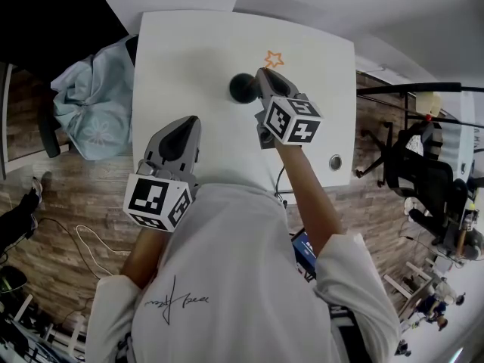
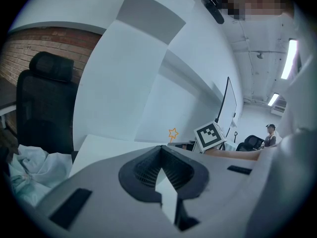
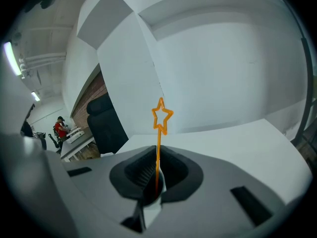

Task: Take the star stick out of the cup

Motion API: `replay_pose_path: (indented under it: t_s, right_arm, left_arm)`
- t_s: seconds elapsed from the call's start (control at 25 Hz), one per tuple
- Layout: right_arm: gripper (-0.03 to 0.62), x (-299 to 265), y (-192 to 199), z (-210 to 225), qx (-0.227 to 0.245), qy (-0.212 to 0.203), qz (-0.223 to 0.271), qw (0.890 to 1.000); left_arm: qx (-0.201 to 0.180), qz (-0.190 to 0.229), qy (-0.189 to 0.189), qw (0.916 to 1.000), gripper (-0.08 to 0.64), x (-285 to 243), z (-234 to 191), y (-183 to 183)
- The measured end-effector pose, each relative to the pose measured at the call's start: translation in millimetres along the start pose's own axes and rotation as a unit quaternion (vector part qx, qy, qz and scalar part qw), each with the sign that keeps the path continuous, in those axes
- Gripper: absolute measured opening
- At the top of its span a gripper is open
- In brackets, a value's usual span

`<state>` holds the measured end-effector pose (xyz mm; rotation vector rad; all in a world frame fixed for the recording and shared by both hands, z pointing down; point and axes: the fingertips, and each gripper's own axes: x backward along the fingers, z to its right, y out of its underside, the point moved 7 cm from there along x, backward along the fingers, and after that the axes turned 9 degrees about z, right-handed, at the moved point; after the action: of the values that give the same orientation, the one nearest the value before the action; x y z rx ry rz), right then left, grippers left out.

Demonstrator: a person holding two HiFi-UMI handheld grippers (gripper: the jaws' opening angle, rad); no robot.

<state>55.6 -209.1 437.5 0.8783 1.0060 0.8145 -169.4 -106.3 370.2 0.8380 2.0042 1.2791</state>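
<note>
The orange star stick (image 3: 158, 133) stands upright, its thin shaft clamped between the closed jaws of the right gripper (image 3: 157, 148) and its star above the jaw tips. From the head view, the star (image 1: 274, 58) sits over the far part of the white table (image 1: 189, 44), with the dark cup (image 1: 243, 88) just beside the gripper's tip; whether the stick's lower end is inside the cup cannot be told. The left gripper (image 2: 161, 148) hangs over the table's near edge, jaws together on nothing.
</note>
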Motion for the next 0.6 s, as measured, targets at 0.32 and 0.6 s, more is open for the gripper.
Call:
replay_pose_path:
  t_s: [0.32,0.6]
  right_arm:
    - [0.026,5.2,-3.1,-0.6,0.005,0.0,0.003,1.0]
    - [0.026,8.1,-5.2,-2.6,0.009,0.0,0.007,1.0]
  left_arm:
    - [-0.002,0.0,0.004,1.0,0.003,0.8,3.8,-1.1]
    - [-0.003,0.003,0.01,0.9999,0.003,2.1,4.6,-0.9]
